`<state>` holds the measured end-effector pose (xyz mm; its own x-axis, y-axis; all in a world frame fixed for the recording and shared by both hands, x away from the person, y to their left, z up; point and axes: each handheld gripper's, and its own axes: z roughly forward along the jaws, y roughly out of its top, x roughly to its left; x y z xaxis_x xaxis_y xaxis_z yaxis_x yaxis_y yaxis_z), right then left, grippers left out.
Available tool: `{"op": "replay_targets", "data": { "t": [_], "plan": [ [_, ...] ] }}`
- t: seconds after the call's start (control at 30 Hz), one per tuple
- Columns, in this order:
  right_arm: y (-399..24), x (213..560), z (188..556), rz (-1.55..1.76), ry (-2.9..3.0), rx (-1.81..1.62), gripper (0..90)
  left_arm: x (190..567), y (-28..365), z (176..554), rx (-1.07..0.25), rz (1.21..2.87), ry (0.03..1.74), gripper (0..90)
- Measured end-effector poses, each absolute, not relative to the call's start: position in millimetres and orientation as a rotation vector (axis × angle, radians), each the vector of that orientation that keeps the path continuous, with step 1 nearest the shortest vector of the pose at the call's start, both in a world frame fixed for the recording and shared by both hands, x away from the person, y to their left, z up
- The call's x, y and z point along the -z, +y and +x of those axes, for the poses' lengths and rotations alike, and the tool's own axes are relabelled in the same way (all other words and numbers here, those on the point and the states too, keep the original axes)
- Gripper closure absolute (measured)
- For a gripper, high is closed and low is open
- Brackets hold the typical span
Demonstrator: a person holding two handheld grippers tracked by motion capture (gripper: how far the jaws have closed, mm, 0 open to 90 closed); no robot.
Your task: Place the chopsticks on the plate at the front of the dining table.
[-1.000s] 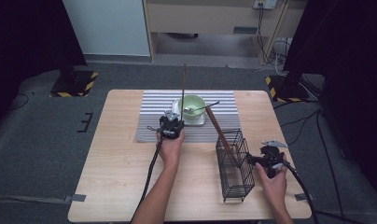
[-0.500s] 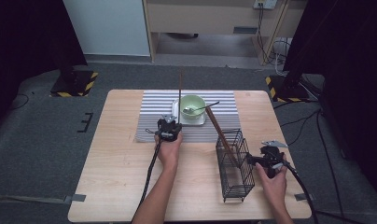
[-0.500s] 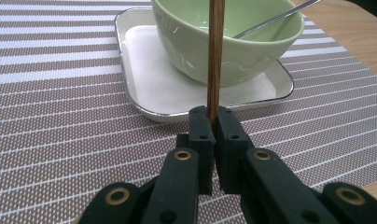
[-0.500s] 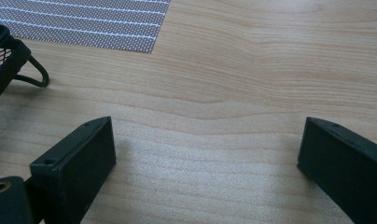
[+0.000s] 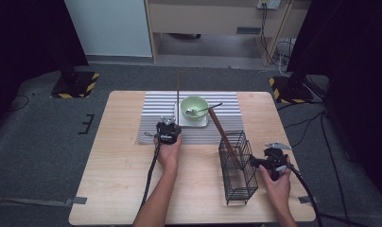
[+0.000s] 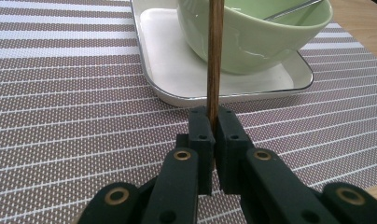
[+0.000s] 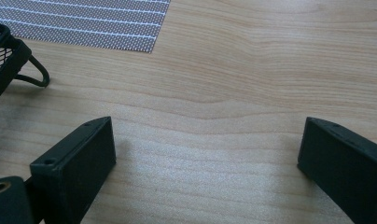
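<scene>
Wooden chopstick (image 6: 215,56), dark brown, stands clamped between the jaws of your left gripper (image 6: 214,122); the jaws press on its lower end, and the shaft rises upright in front of the pale green bowl (image 6: 270,32). From the high view, that left gripper (image 5: 168,131) sits over the near edge of the striped placemat (image 5: 156,118), just beside the white tray (image 5: 201,124) that carries the bowl, and the held chopstick (image 5: 178,90) runs away from you toward the far edge of the table (image 5: 118,189). A metal spoon (image 5: 205,109) lies in the bowl with its handle over the rim. A second chopstick (image 5: 223,132) leans tilted in the black wire basket (image 5: 238,170), which stands on bare wood to the right of the placemat. Your right gripper (image 5: 269,160) rests just beside the basket's right side, and your right hand (image 5: 276,182) holds it low over the table. Along the right gripper (image 7: 207,154) view, its jaws stand wide apart with bare wood between them; a corner of the basket (image 7: 4,60) shows at the left edge.
</scene>
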<state>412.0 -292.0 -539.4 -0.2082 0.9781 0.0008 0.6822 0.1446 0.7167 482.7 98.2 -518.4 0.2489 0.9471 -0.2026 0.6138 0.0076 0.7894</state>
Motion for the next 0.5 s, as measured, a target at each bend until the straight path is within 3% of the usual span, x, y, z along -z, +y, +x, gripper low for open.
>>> {"op": "replay_targets", "data": {
  "t": [0.5],
  "plan": [
    [-292.0,539.4,411.8,1.582,1.956,-0.827,4.1,518.2,101.1,482.0,-0.513,1.694,1.465,85.8]
  ]
}}
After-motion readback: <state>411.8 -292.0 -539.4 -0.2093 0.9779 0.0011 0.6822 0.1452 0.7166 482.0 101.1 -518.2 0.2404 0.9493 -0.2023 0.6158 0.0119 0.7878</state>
